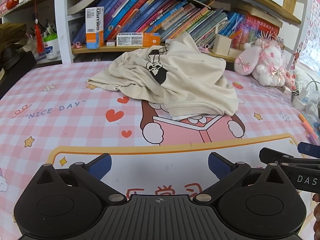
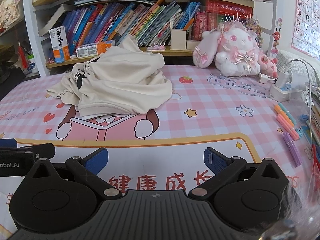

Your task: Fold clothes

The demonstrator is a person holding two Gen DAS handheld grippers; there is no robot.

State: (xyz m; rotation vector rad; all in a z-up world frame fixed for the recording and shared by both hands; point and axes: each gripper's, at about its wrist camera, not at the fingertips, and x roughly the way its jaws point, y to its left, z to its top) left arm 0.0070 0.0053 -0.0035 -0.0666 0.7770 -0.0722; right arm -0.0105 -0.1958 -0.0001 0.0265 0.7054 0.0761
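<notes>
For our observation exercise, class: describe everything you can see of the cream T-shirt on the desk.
The cream T-shirt looks like soft knit cotton with a black cartoon print on it. It lies crumpled in a loose heap, unfolded, its stitched hem towards the camera and a white layer peeking from under that hem. It rests on the pink checked desk mat, its back edge against the bookshelf. Neither gripper touches it.

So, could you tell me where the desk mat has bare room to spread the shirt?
Free: the near mat between the grippers and crumpled shirt, plus its left side. Crowded: right edge with pens, charger, plush rabbit.
</notes>
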